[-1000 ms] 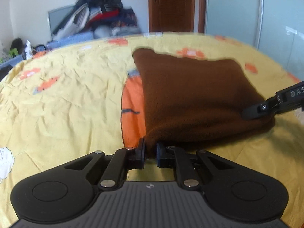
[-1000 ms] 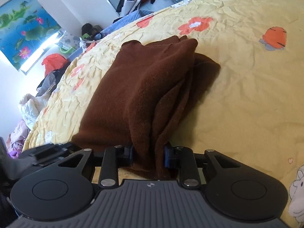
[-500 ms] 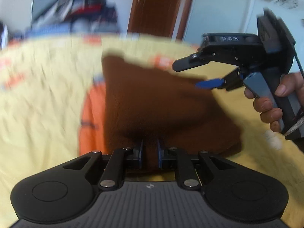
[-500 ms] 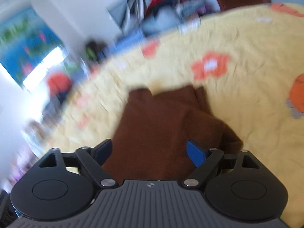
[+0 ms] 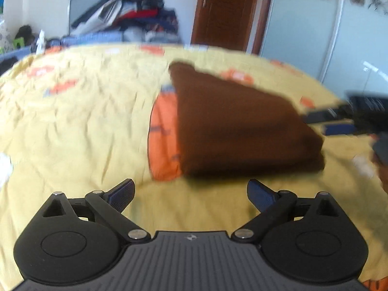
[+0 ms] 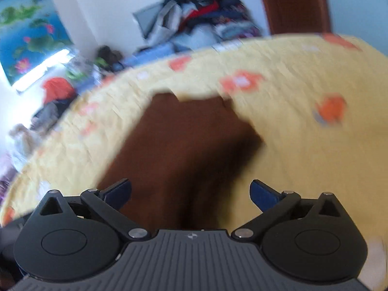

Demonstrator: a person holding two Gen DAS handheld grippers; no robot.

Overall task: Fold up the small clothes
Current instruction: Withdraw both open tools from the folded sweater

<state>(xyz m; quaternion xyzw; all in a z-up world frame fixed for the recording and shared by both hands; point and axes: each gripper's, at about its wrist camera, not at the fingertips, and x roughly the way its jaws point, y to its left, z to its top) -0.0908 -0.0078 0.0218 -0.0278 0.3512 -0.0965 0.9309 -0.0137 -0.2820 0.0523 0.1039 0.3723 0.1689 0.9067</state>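
A home bedroom: a bed [image 5: 72,121] under a yellow flowered sheet, heaped clothes [image 5: 135,21] beyond it, a wooden door [image 5: 223,12], and a lotus picture [image 6: 29,38] on the wall.

Yellow bedspread [image 5: 72,126] with orange prints up front, heaped clothes [image 5: 135,21] against white wall [image 5: 43,2], brown door [image 5: 225,12], pale wardrobe [image 5: 315,31], lotus picture [image 6: 26,41] glowing left.
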